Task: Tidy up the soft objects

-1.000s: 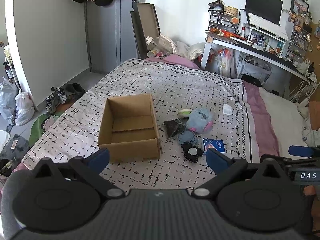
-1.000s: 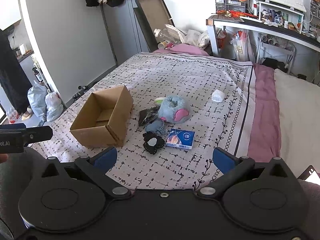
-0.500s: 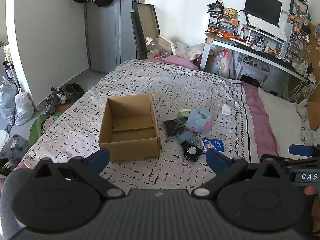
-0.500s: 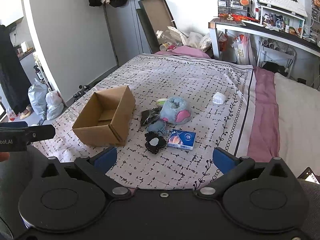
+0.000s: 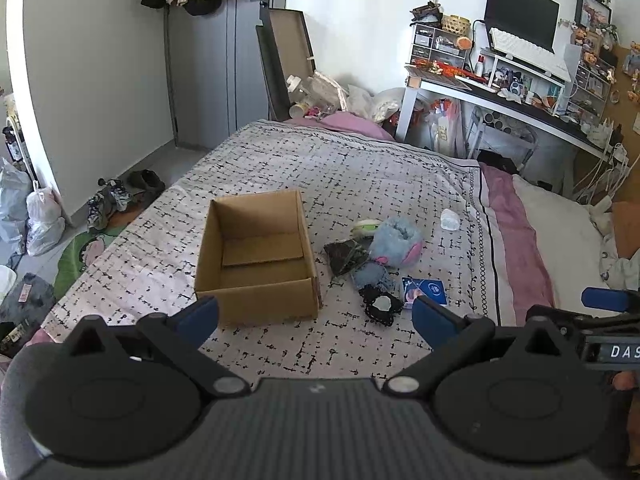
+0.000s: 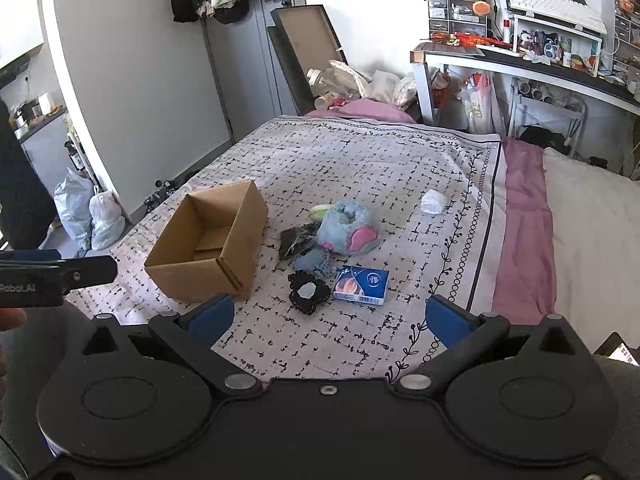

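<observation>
- Both the left gripper [image 5: 314, 316] and the right gripper [image 6: 326, 318] hover above the near edge of the bed, jaws spread wide, holding nothing.
- "DAS" reads on the right tool, "bot.AI" on the left.
- The soft things lie heaped just right of the open cardboard box [image 5: 256, 256]: black crocheted piece [image 6: 308, 292], denim-blue cloth [image 6: 314, 262], blue plush [image 6: 346, 232].
- Risk: the pieces touch, so a pinch might drag a neighbour, or catch the hard blue packet [image 6: 362, 284].

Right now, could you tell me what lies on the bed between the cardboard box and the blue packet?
In the right wrist view, between the cardboard box and the blue packet lies a black crocheted piece with a pale centre, on the patterned bedspread.
</observation>
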Demonstrator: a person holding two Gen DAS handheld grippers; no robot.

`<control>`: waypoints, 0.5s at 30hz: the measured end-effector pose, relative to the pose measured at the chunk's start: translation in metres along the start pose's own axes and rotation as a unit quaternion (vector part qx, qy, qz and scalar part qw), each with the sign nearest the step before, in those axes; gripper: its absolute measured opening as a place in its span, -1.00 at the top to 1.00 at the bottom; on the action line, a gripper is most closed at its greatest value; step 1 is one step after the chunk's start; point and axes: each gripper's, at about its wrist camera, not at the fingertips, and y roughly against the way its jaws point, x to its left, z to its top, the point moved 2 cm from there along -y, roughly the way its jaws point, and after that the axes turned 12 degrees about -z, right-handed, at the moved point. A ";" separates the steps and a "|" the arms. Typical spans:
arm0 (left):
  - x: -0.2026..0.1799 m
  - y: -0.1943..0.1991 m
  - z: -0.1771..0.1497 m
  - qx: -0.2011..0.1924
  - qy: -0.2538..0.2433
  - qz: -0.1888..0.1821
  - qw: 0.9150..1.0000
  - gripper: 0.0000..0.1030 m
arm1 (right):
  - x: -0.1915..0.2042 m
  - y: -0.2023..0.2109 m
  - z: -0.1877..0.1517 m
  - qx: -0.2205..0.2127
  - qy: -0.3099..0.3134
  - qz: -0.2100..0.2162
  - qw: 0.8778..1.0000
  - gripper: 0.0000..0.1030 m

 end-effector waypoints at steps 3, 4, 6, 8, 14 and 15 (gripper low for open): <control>0.000 -0.003 0.001 0.003 0.004 -0.007 1.000 -0.98 | 0.002 0.003 0.000 -0.006 0.002 -0.005 1.000 -1.00; 0.000 -0.004 0.002 0.003 0.002 -0.008 1.000 -0.98 | 0.002 0.003 0.001 -0.005 0.002 -0.005 1.000 -1.00; -0.001 -0.006 0.003 0.005 -0.002 -0.011 1.000 -0.98 | 0.002 0.002 0.001 -0.002 -0.003 -0.001 1.000 -1.00; 0.000 -0.008 0.004 0.006 -0.002 -0.013 1.000 -0.98 | 0.001 0.000 0.003 0.003 -0.010 0.000 1.000 -1.00; 0.000 -0.018 0.011 0.010 0.004 -0.019 1.000 -0.98 | 0.005 -0.003 0.009 0.013 -0.006 0.009 1.000 -1.00; 0.000 -0.020 0.012 0.010 0.004 -0.019 1.000 -0.98 | 0.006 -0.004 0.009 0.014 -0.005 0.009 1.000 -1.00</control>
